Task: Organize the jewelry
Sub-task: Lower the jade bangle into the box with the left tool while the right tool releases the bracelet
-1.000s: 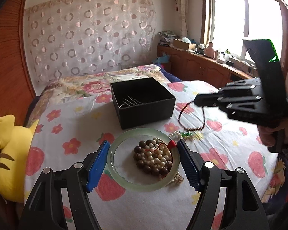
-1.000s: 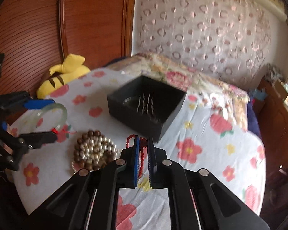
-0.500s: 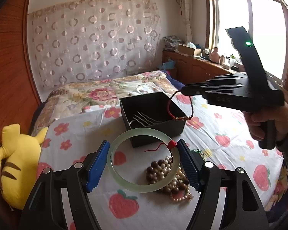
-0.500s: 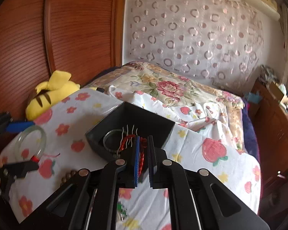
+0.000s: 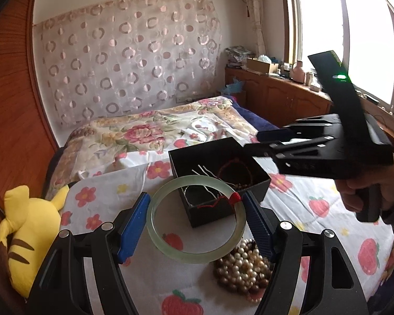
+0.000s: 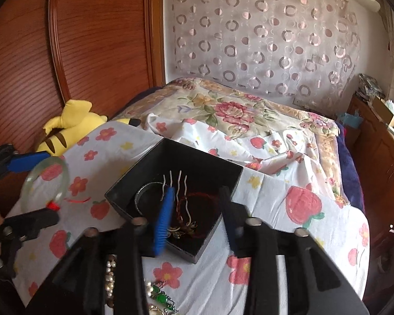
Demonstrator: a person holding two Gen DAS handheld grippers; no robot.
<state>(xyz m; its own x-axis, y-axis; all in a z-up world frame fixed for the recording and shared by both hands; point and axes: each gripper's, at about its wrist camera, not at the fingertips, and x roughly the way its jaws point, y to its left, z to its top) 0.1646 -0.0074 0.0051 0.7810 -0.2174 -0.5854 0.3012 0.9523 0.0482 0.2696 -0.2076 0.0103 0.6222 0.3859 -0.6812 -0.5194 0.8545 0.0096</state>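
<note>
We have part of the jewelry put away. In the black box (image 6: pixel 144 178) on the strawberry-print sheet (image 6: pixel 315 225) lie a silver bangle (image 6: pixel 140 197), some wavy hairpins (image 6: pixel 181 183) and a red beaded bracelet (image 6: pixel 197 197). Our right gripper (image 6: pixel 195 204) hangs just above the box, its jaws opening, with nothing pinched between them; the bracelet lies loose on the box floor beneath.

Our left gripper (image 5: pixel 197 210) grasps the pale green jade bangle (image 5: pixel 168 246) across its width, both pads pressed on the rim, a red cord and tassel (image 5: pixel 235 197) trailing from it. It hovers near the box, in the air, so this piece still has to go in.

On the sheet, outside the box, a heap of pearl and brown bead strands (image 5: pixel 243 265) remains, and near it a green-stone piece (image 6: pixel 160 299). We judge the job roughly half done.

The gripper bodies cover the near bedding, so we cannot tell how many strands make up the heap. The green-stone piece is cut off at the frame's bottom edge. A gold-coloured tangle at the box's near corner is too small to name.
</note>
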